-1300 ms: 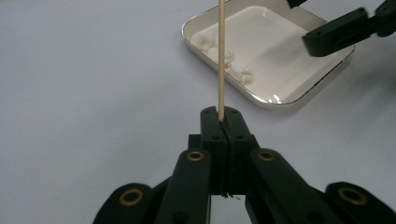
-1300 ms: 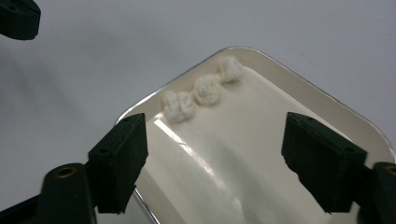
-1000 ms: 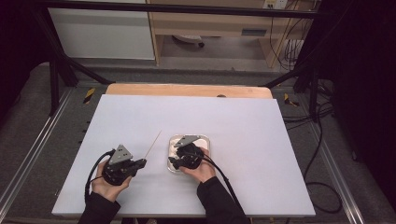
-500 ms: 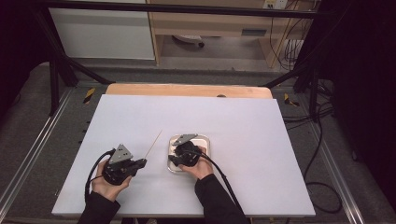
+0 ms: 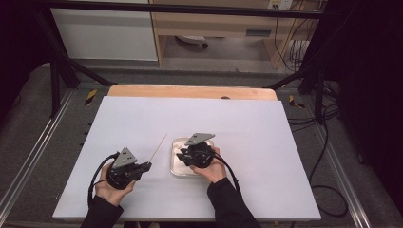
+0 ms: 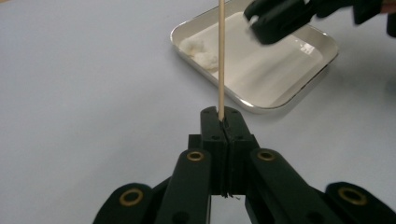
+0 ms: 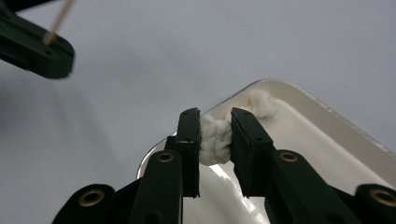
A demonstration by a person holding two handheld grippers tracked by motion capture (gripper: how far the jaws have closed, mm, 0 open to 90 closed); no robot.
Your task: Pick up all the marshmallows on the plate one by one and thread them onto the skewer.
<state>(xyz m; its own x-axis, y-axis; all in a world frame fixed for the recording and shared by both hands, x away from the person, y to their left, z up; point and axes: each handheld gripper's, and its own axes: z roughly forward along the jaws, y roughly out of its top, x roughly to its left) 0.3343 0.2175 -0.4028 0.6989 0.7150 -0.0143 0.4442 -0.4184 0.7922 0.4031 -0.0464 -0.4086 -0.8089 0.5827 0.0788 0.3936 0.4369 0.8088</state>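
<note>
A thin wooden stick stands up from my left gripper, which is shut on its lower end. From above, the stick points away from the left gripper toward the table's middle. Just to its right lies a small metal tray holding white cotton wads. My right gripper is shut on one cotton wad above the tray's corner. A second wad lies in the tray beyond it. The right gripper hovers over the tray.
The white tabletop spreads wide around both hands, with a wooden strip along its far edge. Black frame posts and cables stand beyond the table's sides. The two grippers sit close together, a hand's width apart.
The right gripper has shifted slightly over the tray. The left gripper and its stick hold their place.
</note>
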